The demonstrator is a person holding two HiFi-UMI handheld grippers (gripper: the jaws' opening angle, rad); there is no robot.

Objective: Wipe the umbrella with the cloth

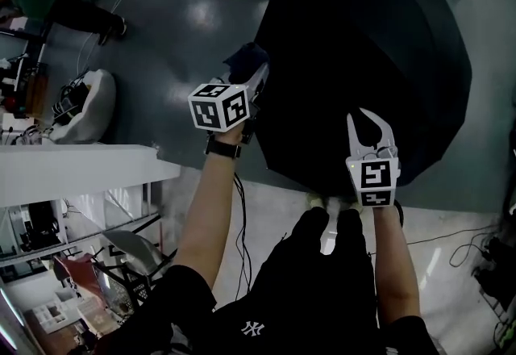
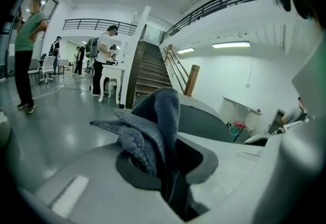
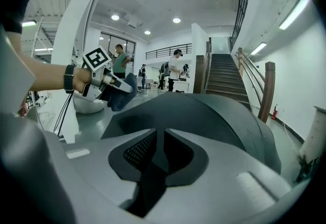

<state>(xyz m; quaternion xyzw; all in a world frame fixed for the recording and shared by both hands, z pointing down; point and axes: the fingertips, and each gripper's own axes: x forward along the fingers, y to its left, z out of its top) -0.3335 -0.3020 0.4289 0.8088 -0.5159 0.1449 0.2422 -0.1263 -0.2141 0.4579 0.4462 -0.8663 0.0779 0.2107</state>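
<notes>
Fingers (image 2: 239,162) of the left gripper (image 2: 168,154) pinch a soft, limp cloth (image 2: 145,126); the right gripper (image 3: 162,144) is empty, its jaws slightly apart. Below both, the open umbrella (image 1: 363,47) rests on the floor (image 1: 193,6). Its thin canopy likely gives under pressure, so steady the rim.

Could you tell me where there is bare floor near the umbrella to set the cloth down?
Bare grey floor lies left of the umbrella, between it and the white beanbag; another strip runs along its right side. It is crowded at the white shelving lower left and by the cables lower right. The left claw holds the cloth.
</notes>
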